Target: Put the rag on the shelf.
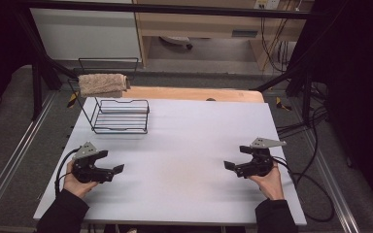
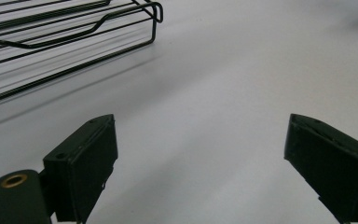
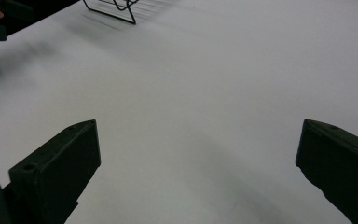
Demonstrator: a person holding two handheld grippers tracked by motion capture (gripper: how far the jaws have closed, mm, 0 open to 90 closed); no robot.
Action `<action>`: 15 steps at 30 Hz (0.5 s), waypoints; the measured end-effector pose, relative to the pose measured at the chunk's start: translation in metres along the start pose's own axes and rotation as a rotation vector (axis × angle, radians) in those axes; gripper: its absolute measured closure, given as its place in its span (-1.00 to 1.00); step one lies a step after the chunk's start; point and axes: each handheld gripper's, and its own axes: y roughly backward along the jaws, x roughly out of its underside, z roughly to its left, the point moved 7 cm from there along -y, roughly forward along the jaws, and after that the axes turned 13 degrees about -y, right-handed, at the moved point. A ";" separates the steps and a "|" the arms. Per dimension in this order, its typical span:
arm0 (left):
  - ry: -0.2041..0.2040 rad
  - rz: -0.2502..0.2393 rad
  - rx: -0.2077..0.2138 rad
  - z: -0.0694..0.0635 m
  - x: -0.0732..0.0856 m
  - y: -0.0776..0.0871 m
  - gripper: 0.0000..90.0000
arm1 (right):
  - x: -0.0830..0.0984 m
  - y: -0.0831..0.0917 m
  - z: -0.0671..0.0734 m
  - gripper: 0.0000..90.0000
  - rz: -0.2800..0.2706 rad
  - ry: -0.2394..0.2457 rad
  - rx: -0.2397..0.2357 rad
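Observation:
A black wire rack (image 1: 121, 130) stands at the back left of the white table (image 1: 189, 131), with a beige towel (image 1: 102, 85) draped over its tall rear rail. My left gripper (image 1: 110, 161) rests low at the front left, open, pointing right towards the table's middle. My right gripper (image 1: 237, 157) sits at the front right, also open, pointing left. In the left gripper view, the left gripper (image 2: 200, 126) has bare tabletop between its jaws and the rack (image 2: 157, 14) lies at upper left. In the right gripper view, the right gripper (image 3: 199, 130) faces bare table, with the rack (image 3: 133, 21) far off.
A wooden board (image 1: 194, 93) lies along the table's far edge. Black frame poles (image 1: 43, 58) rise at the back left and right. Cables (image 1: 315, 184) trail off the table's right side onto the floor.

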 end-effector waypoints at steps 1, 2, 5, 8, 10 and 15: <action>-0.001 0.001 0.000 0.000 0.001 0.000 -0.79 | 0.003 0.002 -0.003 -0.99 0.001 -0.003 0.004; -0.001 0.001 0.000 0.000 0.001 -0.001 -0.79 | 0.006 0.004 -0.005 -0.99 -0.001 -0.004 0.001; -0.009 0.005 0.005 -0.001 0.003 -0.001 -0.79 | 0.012 0.010 -0.011 -0.99 -0.020 -0.025 -0.001; -0.023 0.005 0.004 -0.002 0.004 -0.001 -0.78 | 0.020 0.013 -0.016 -0.99 -0.011 -0.033 0.010; -0.019 0.002 0.002 -0.002 0.005 -0.001 -0.78 | 0.026 0.015 -0.018 -0.99 -0.005 -0.037 0.015; -0.026 0.004 0.003 -0.003 0.006 -0.001 -0.78 | 0.039 0.018 -0.020 -0.99 -0.003 -0.065 0.016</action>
